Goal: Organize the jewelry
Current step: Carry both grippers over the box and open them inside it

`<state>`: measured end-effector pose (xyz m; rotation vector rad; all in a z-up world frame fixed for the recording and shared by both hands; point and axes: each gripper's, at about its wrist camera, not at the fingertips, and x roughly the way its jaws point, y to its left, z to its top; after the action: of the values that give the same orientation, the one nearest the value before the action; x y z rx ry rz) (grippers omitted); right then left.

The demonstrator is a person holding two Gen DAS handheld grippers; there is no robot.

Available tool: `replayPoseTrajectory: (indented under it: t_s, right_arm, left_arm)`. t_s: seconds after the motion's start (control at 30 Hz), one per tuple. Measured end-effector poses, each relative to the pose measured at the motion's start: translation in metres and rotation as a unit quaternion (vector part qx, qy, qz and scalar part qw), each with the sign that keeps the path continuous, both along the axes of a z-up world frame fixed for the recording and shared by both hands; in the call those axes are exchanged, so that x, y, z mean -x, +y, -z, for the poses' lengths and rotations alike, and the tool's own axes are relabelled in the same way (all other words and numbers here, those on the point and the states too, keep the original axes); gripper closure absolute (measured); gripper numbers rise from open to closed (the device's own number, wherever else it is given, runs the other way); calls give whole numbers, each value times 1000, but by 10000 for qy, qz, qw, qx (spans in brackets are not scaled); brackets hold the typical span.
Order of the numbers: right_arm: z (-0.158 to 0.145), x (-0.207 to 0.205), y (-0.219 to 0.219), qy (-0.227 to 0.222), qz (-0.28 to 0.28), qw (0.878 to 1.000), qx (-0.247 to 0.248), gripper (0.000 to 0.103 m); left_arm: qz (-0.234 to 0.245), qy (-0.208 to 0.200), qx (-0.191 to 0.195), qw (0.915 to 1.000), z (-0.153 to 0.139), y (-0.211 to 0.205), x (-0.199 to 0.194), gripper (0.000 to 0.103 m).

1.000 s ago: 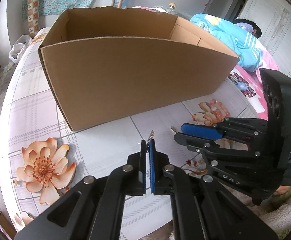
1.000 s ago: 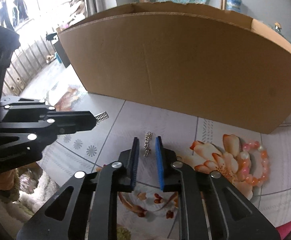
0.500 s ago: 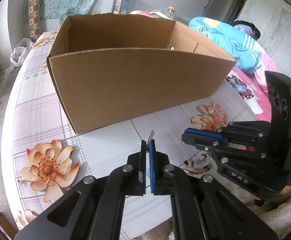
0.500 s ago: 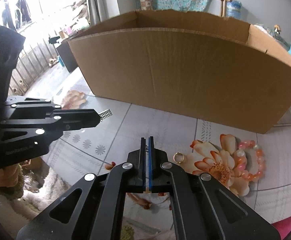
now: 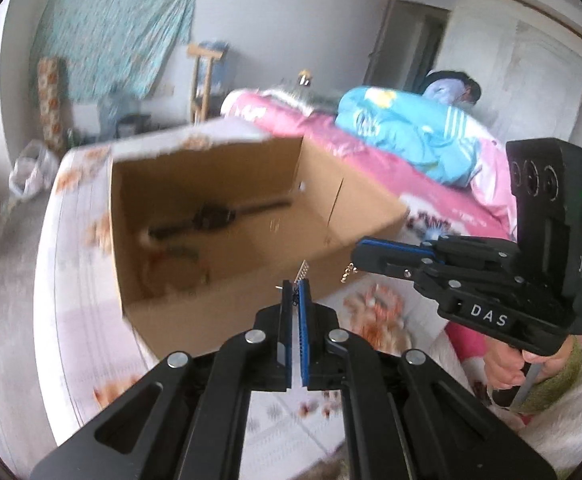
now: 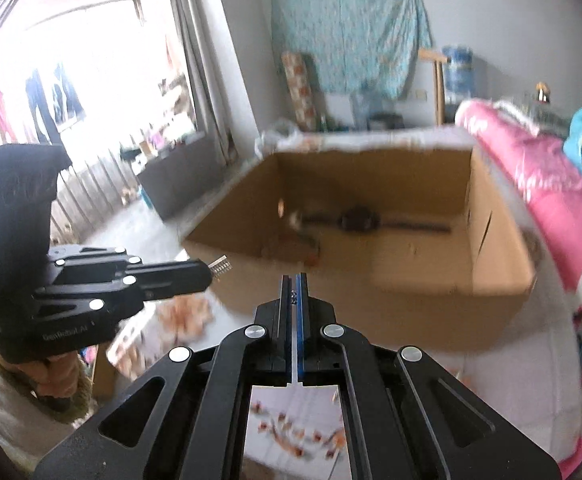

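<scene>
Both black two-finger tools were held above the near wall of the open brown cardboard box (image 5: 219, 240), each clamped tight on one end of a piece of jewellery. The left gripper (image 5: 297, 292) had its blue pads pressed together on the flat silver link end of a thin silver chain bracelet (image 5: 302, 271), which stuck out past the tips; the right gripper (image 6: 293, 290) was likewise closed, with a few small links of the bracelet's other end showing between its pads and, in the left view, dangling beneath its tip. Whether the middle of the chain hung free between the two tools could not be made out through the blur. In my judgement the step in hand was carrying the bracelet over the rim to lay it inside, and doing it well would call for keeping both ends level, clearing the near wall fully, and lowering well into the box before letting go, so that no link caught on the cardboard edge. A dark, long, watch-like item (image 6: 359, 222) and some smaller blurred pieces already lay on the box floor. The box stood on a white flower-printed tablecloth (image 5: 75, 280); behind it were a pink bedspread (image 6: 551, 184) and a teal patterned cloth (image 6: 351, 28) hung on the wall.
</scene>
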<state>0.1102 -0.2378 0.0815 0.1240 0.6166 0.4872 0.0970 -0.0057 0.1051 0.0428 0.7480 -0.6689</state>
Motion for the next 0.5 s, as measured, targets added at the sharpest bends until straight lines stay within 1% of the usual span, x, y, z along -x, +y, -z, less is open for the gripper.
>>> replayPoseTrajectory:
  t_s: [0.1,0.17,0.23,0.3,0.47,0.5]
  right_arm:
    - [-11,-20,-8,-173,75,9998,-38,103]
    - [-14,-36,-4,-224,130,9997,-5,103]
    - [-11,-47,-4,-159,187,9997,16,103]
    - [-5,-63,-5,-32,242,9997,33,103]
    - [6,-76,-18,201,368,9991,12,96]
    - [7,-76,-20,210,391,9990,-14,92]
  left_arm:
    - [-6,-78,-102,9999,-4,-11,-20,101]
    - [-56,0,-133,9999,0,-17,-37,101]
    - [-119,160,-138,9997,9,-24,-57,101]
    - [-162,251,-221,9993,18,-32,-73,101]
    - [-254,455,-279,9983,37,-37,-94,100]
    - [-279,489,-269,9981,39,-37,-95,99]
